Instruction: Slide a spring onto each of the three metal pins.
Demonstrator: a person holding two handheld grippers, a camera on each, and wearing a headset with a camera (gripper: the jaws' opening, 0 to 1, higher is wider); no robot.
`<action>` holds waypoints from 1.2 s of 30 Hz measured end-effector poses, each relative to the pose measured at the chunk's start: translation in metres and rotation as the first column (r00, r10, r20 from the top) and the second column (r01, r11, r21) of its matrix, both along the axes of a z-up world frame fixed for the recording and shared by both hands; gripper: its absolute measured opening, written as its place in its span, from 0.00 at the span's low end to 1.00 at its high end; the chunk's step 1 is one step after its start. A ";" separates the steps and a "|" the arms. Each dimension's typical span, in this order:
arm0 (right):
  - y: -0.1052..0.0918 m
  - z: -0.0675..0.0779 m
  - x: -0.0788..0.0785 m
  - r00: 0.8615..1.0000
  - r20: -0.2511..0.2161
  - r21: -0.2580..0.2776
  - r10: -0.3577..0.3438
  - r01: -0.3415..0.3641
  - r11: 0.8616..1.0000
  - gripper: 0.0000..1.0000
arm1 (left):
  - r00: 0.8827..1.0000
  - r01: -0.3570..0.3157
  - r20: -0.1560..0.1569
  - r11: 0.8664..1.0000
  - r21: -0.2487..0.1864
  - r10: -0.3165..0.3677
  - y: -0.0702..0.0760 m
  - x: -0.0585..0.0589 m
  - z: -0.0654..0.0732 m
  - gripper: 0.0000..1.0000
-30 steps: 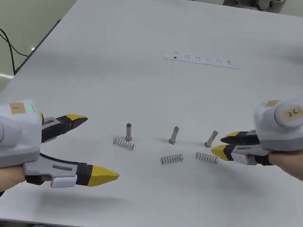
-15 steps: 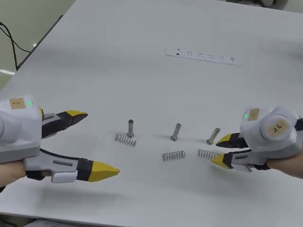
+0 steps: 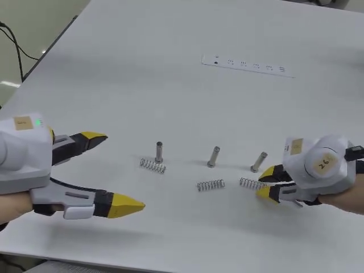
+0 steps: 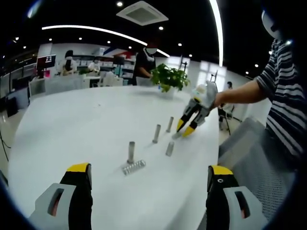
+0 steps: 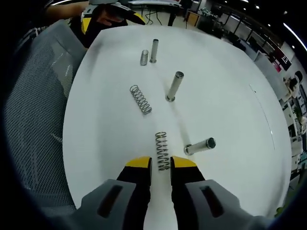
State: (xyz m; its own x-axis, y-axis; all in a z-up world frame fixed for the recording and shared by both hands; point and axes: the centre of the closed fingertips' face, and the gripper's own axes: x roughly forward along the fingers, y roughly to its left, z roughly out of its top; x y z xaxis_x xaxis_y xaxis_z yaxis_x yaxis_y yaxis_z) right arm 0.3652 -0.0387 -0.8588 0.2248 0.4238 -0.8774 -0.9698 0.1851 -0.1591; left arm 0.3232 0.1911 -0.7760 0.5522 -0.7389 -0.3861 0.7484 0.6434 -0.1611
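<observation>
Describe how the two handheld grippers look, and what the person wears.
The left gripper and right gripper have white housings, grey-and-black fingers and pointed yellow tips. The left carries a tan sticker and green light; the right a round cap marked 26. The sleeve is dark-and-light striped.

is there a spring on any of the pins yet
No, all three springs lie on the table beside the bare pins.

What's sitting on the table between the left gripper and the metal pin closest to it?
One spring, lying flat at that pin's foot; otherwise bare table, seen in the left gripper view.
</observation>
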 end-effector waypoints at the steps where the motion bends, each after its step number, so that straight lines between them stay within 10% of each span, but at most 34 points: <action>1: 0.000 -0.001 0.001 1.000 -0.001 0.000 0.000 0.000 1.000 0.10 | 1.000 0.001 0.000 1.000 -0.001 -0.001 0.000 0.000 0.000 0.98; 13: -0.002 -0.003 0.001 1.000 -0.002 -0.014 0.027 -0.027 1.000 0.08 | 1.000 0.005 -0.003 1.000 0.002 -0.005 -0.001 -0.001 -0.001 0.98; 36: 0.030 0.042 -0.033 0.991 0.016 0.064 0.132 -0.133 0.989 0.07 | 0.989 0.146 -0.025 0.989 -0.008 -0.146 -0.036 -0.018 0.000 0.87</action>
State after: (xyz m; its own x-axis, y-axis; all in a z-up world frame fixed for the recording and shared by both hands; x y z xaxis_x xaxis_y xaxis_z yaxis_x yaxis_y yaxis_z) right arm 0.3327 -0.0082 -0.8166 0.1733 0.5066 -0.8446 -0.9845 0.0657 -0.1626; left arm 0.3056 0.1550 -0.7764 0.4281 -0.8133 -0.3940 0.8301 0.5262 -0.1844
